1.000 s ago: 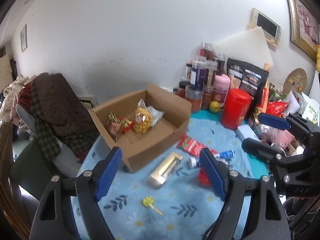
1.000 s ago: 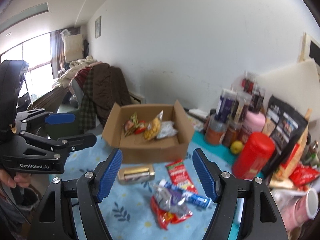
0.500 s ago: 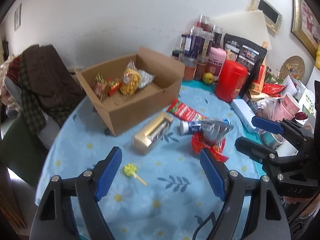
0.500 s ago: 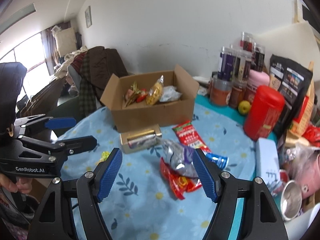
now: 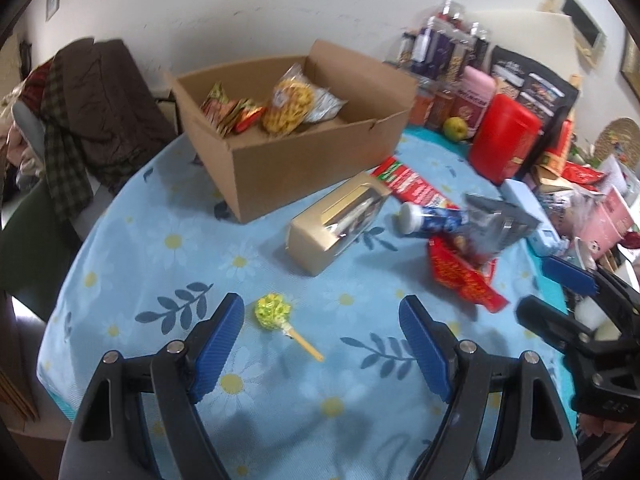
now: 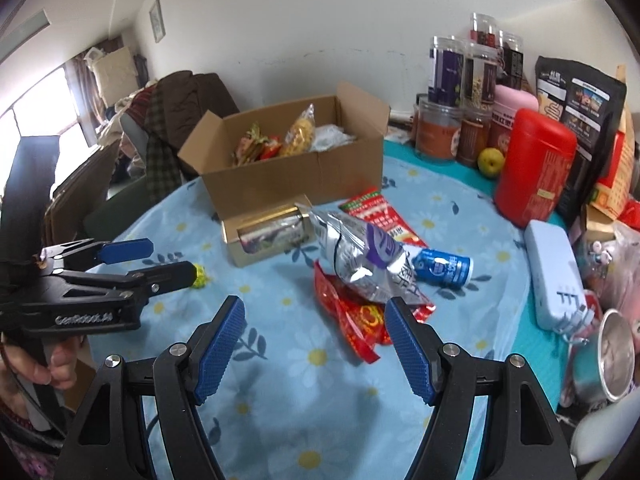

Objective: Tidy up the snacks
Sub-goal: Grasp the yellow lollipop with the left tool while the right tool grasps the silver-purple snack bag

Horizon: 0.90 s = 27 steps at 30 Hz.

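Observation:
An open cardboard box (image 5: 304, 160) (image 6: 296, 176) holds several snack bags. In front of it on the blue floral cloth lie a gold box (image 5: 338, 228) (image 6: 266, 234), a red flat packet (image 5: 416, 186), a blue tube (image 5: 434, 218) (image 6: 442, 266), a silver bag (image 6: 360, 256) on a red bag (image 6: 356, 320), and a yellow-green lollipop (image 5: 274, 312) (image 6: 199, 275). My left gripper (image 5: 322, 320) is open and empty, the lollipop between its fingers. My right gripper (image 6: 314, 318) is open and empty, near the red and silver bags.
Jars (image 6: 460, 80), a red canister (image 6: 534, 172), a green fruit (image 6: 491, 161), black bags and a white case (image 6: 554, 276) crowd the table's right and back. A metal cup (image 6: 616, 356) sits at the right edge. A chair with clothes (image 5: 80, 120) stands left.
Both grippers have moved down and forward toward the table. The lollipop now sits between the left fingers; the snack bags are closer to the right fingers.

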{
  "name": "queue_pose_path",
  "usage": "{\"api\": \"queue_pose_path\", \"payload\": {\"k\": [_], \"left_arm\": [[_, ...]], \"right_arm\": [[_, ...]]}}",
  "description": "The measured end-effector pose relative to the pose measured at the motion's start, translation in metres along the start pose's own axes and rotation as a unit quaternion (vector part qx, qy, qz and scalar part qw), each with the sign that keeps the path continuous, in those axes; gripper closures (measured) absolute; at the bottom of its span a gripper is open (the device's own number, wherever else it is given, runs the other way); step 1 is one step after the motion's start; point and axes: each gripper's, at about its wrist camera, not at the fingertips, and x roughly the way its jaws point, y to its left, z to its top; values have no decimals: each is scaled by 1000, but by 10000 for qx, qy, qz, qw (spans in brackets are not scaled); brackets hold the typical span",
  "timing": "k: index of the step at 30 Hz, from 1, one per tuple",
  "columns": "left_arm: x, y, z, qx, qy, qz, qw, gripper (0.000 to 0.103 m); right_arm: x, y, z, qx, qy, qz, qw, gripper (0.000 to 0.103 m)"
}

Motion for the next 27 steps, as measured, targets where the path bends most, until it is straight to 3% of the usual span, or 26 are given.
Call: {"api": "queue_pose_path", "payload": {"k": [7,11,14,17,19,27], "left_arm": [[30,9,-1,-142,199,269,9993,24],[44,10,-4,-108,334,376,9987,37],[52,7,-5,-31,415,476,9980,39],[62,9,-8,-60,543,461,9974,62],[59,8,-9,55,361,465,9983,79],[54,-7,-12,159,487,-186,9985,79]], "right_arm": [[10,-9,1,28,83,-134,9999,29],[17,-14,1,44,175,-220,9996,29],[20,-19,1,66,224,-258,9994,29],[22,-23,0,94,257,-300,9992,29],[24,-27,0,136,291,-329,9989,29],[36,-40,-4,351,501,-220,9979,29]]}}
